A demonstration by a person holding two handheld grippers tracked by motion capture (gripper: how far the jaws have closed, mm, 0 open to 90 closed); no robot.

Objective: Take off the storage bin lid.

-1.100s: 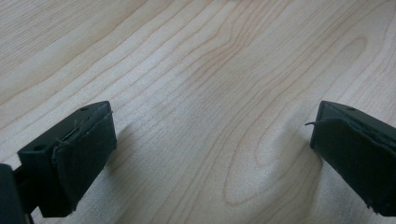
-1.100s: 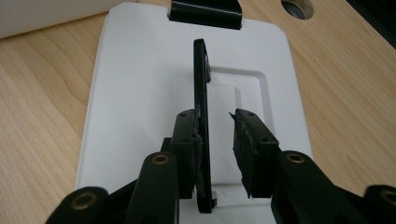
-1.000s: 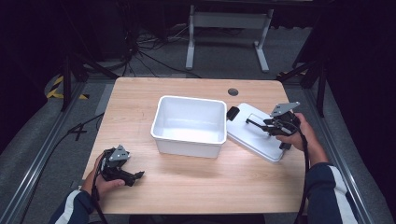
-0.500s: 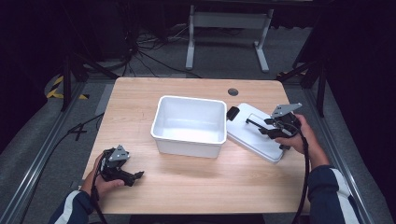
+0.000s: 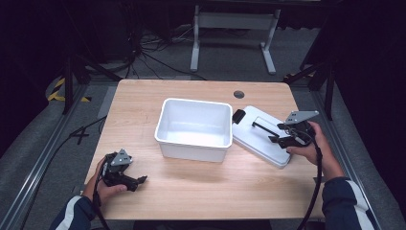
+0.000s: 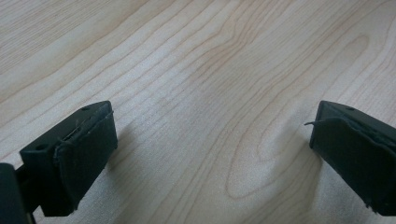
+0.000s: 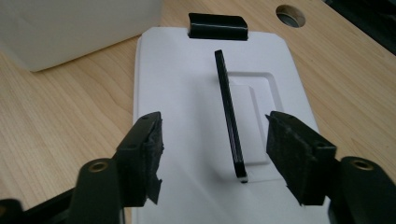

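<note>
Scene: a pale wooden table carries an open white rectangular plastic bin and, touching its right side, a flat white plastic lid with a thin black upright handle and a black clip at its far end.
Lid position: it lies flat on the table to the right of the bin, not on it; the bin is uncovered and looks empty.
Right gripper: released; its 2 jaws have just been opening and now stand well apart on either side of the black handle, with a clear gap to each pad.
Change: a second ago the same jaws sat close in around the handle; the lid itself lies where it lay then, beside the bin.
Meaning: the lid appears set down and let go, so the hand is free to draw away.
Left gripper: released, jaws wide with bare wood between them, resting at the near left of the table.
Left hand: idle, well apart from the bin.
</note>
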